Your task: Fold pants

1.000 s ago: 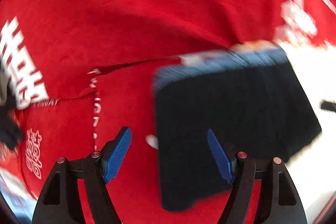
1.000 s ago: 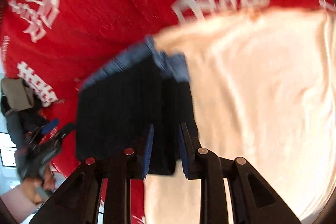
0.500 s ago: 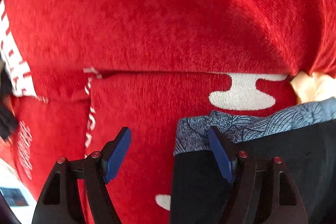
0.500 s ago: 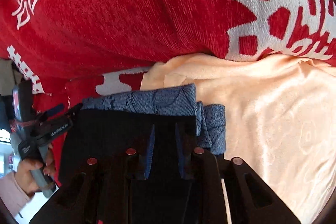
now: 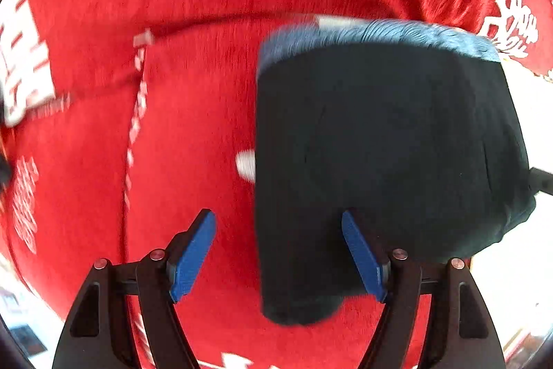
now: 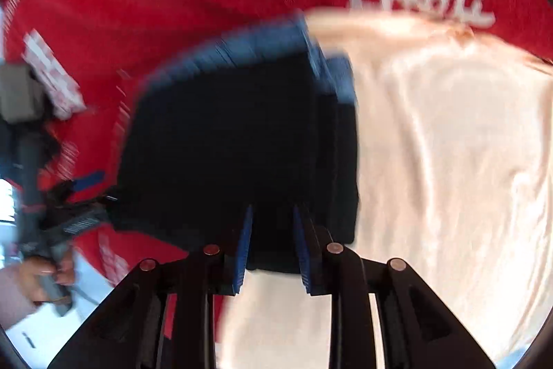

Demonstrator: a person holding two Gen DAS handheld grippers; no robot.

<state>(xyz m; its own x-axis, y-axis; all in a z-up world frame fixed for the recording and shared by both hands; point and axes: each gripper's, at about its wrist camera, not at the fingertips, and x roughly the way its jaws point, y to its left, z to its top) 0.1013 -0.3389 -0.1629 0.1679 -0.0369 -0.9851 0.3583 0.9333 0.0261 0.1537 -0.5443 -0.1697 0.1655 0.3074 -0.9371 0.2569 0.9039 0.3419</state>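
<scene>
left tool (image 5: 278,251): spread wide, empty, beside pants (image 5: 380,161) | right tool (image 6: 271,248): clamped on pants' near edge | red cloth (image 5: 190,92) beneath, cream fabric (image 6: 449,161) rightward

Red blanket (image 5: 193,113): folded pants (image 5: 387,161), cream cloth (image 6: 449,161) on top.
</scene>
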